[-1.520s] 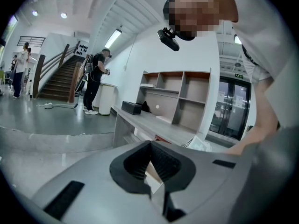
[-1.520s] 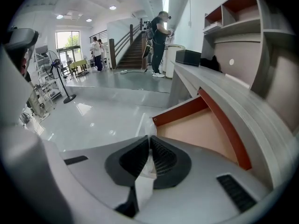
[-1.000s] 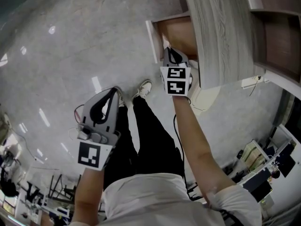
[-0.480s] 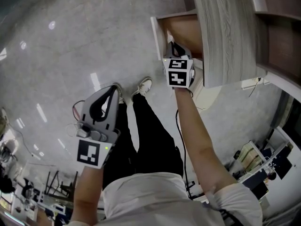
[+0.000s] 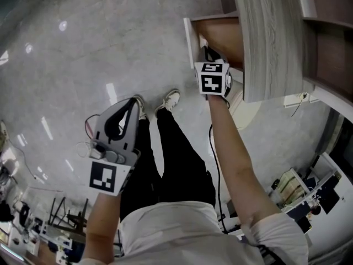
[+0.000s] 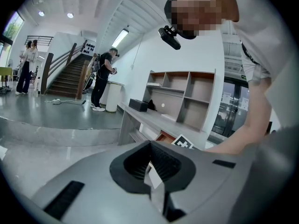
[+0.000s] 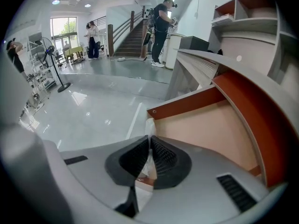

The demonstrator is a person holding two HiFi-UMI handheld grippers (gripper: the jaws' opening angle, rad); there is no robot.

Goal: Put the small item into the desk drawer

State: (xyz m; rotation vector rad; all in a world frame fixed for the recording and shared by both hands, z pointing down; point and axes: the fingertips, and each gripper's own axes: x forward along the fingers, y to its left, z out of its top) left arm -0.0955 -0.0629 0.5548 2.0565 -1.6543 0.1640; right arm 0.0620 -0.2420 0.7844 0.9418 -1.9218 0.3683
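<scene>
The desk drawer (image 5: 218, 35) stands pulled out under the pale wooden desk top (image 5: 267, 37); its beige floor (image 7: 210, 129) and red-brown walls look bare. My right gripper (image 5: 208, 51) hangs over the drawer's near front corner, pointing down into it. In the right gripper view its jaws (image 7: 150, 138) are shut on the small item (image 7: 149, 125), a thin pale, see-through piece poking out past the tips. My left gripper (image 5: 132, 102) is held low at the left over the floor, away from the drawer, jaws (image 6: 150, 144) shut with nothing in them.
The person's legs and white shoes (image 5: 171, 101) stand on the glossy grey floor just left of the drawer. An open shelf unit (image 5: 325, 48) sits on the desk at the right. People stand far off by a staircase (image 7: 161, 20), and a fan stand (image 7: 51, 64) is at the left.
My right gripper has moved forward, further over the open drawer, still holding the small item. The left gripper has drifted only slightly.
</scene>
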